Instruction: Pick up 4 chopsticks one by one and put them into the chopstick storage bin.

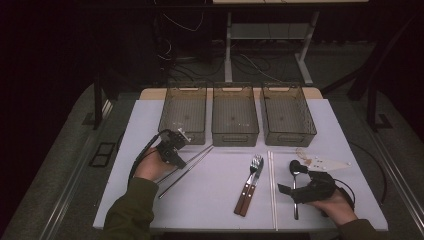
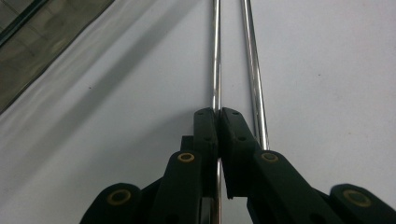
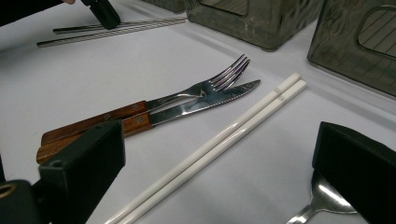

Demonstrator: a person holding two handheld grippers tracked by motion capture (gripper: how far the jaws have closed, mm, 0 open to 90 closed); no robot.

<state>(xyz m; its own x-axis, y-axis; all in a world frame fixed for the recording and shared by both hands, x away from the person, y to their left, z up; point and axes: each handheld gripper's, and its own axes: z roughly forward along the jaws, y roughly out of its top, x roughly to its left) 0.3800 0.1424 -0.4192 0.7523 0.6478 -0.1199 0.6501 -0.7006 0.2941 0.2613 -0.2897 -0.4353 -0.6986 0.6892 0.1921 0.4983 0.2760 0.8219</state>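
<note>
Two metal chopsticks [image 1: 192,165] lie slanted on the white table [image 1: 210,200] at the left. My left gripper [image 1: 181,161] is shut on one metal chopstick [image 2: 216,70], its pads pinching the rod; the second metal chopstick [image 2: 254,84] lies just to its right, outside the jaws. My right gripper [image 1: 300,181] stands open at the right, over the handle of a dark-bowled spoon [image 1: 295,170]. In the right gripper view its jaws [image 3: 219,158] are wide apart, with the spoon [image 3: 322,200] by the right one.
A wooden-handled fork [image 1: 252,175] and knife [image 3: 210,100] lie together mid-table. A pair of long white chopsticks [image 1: 272,190] lies beside them. Three translucent bins [image 1: 235,115] line the far edge. A pale flat utensil [image 1: 327,162] rests at the right.
</note>
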